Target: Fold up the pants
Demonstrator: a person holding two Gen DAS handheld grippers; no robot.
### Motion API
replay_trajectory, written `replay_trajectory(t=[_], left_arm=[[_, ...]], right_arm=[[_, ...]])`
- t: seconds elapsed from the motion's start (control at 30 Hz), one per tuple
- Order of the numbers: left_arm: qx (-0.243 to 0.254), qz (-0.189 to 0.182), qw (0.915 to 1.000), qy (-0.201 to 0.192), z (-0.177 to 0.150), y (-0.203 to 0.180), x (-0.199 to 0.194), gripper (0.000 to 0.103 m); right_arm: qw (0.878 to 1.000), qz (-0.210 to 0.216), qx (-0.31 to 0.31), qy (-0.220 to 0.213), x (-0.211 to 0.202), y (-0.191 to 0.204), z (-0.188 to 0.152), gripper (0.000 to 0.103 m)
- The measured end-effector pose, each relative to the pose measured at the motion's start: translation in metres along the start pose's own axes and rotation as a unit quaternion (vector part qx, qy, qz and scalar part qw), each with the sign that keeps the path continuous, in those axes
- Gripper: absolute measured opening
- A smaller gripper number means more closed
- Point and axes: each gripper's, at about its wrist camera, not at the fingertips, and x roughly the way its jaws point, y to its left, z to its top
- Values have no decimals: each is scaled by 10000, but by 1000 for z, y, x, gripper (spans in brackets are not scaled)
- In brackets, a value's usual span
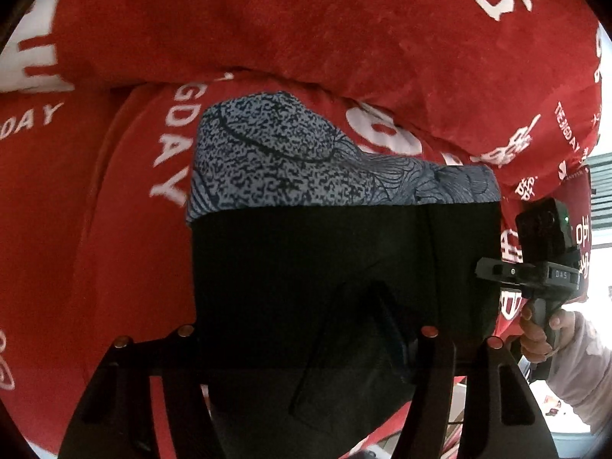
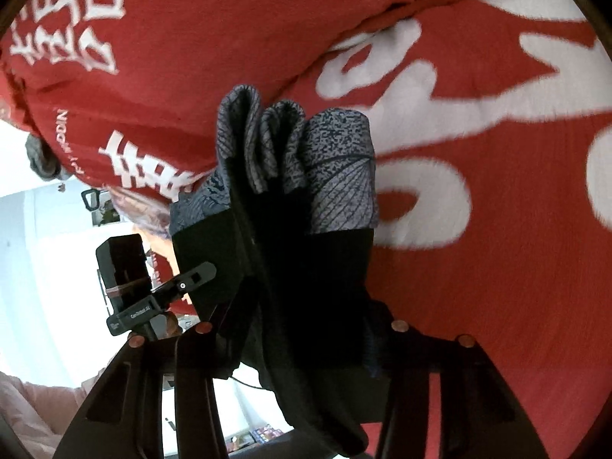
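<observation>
The pants are a folded bundle, black with a blue-grey speckled band along the far edge. In the left wrist view they fill the space between the fingers of my left gripper, which is shut on the black part. In the right wrist view the same bundle shows its stacked folded edges, and my right gripper is shut on its end. The two grippers hold opposite ends, with the cloth hiding the pads of both.
A red blanket with white lettering lies under and behind the pants, bunched into a thick fold at the back. A person's hand and pale sleeve hold the right gripper's handle. Beyond the blanket's edge is a bright room.
</observation>
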Motion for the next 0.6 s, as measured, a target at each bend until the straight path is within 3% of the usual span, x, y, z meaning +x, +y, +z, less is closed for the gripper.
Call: replay_trajectory(t=[0.17,0.27,0.37,0.47,0.6], left_arm=[[-18,129,9998,141,-30,14,-5,67],[-110,284,9991,311,-47,32,7,68],[-172,482,9987,73,-56,43,15,84],[-397,384,9984,99,-53,53,22,96],[-347,457,9983,110,-53,56,22,99]], right_arm=[[9996,145,234,47,15,0,-42,52],[9994,5,324,79,35,-3,-57,52],[9991,-351,231,-25,45,-11,-61,52],[9980,-511,333,-133,48,-19,-59,61],[9965,-776,275,-142,48,-17,-59,65]])
